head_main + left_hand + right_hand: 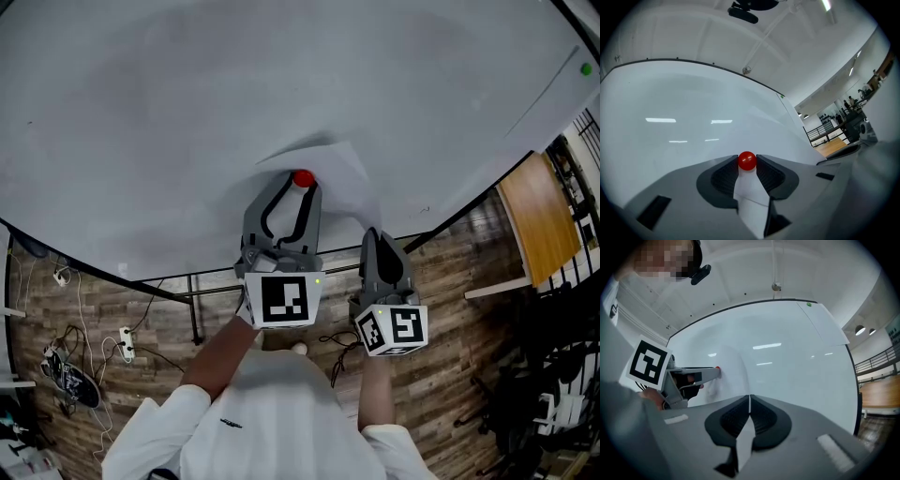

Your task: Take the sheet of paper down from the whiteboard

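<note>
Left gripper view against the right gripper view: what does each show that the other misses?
Only the left gripper view: the left gripper clamped on the red magnet from both sides. Only the right gripper view: the right gripper shut on the edge of the sheet of paper, and the left gripper seen side-on at the whiteboard. Both: the whiteboard and the sheet of paper.

We see the whiteboard (693,108) as smooth and glossy, mirroring light strips in soft streaks. The sheet of paper (345,173) is thin, matt white, and bows off the board. The red magnet (303,178) is a glossy ball with a bright highlight. The left gripper (747,161) and right gripper (749,401) look like matt grey plastic; their pads (723,179) are darker and finely ribbed. The floor (450,375) is grainy wood planking. The shirt (272,412) is plain white cloth.
</note>
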The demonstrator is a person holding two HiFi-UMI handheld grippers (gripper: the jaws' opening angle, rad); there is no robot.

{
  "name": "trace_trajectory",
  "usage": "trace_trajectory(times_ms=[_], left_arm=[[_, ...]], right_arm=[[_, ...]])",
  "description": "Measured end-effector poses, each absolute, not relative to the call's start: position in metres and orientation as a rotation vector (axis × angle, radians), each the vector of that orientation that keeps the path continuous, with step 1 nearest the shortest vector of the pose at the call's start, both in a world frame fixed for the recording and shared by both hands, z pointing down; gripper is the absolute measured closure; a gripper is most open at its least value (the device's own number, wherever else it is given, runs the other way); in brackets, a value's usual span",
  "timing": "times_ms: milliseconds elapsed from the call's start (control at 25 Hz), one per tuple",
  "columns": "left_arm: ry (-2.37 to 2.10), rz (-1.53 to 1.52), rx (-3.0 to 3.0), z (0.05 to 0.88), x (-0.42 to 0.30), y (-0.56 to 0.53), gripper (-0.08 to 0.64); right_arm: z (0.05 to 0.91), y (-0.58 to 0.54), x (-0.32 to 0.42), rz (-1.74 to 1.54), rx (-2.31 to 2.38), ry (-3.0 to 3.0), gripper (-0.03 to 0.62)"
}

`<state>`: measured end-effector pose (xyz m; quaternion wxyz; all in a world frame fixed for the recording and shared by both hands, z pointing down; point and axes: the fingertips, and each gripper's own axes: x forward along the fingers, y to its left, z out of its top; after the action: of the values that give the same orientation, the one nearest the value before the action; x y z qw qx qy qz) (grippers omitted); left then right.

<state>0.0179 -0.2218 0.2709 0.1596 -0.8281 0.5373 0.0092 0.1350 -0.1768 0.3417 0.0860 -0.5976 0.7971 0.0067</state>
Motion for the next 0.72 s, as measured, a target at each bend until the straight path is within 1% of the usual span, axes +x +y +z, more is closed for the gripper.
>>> trace_trajectory(times_ms=[320, 720], left_arm=[[1.48, 0.049, -2.493, 0.284, -0.002, -0.201, 0.439], [1.375, 0.03, -2.653, 0.306, -0.008, -0.184, 0.439]], right_arm=[[0.337, -0.158, 0.136, 0.021, -1.857, 2.275, 0.583], [0.331, -0.113, 0.17, 0.095, -2.071, 2.079, 0.583]])
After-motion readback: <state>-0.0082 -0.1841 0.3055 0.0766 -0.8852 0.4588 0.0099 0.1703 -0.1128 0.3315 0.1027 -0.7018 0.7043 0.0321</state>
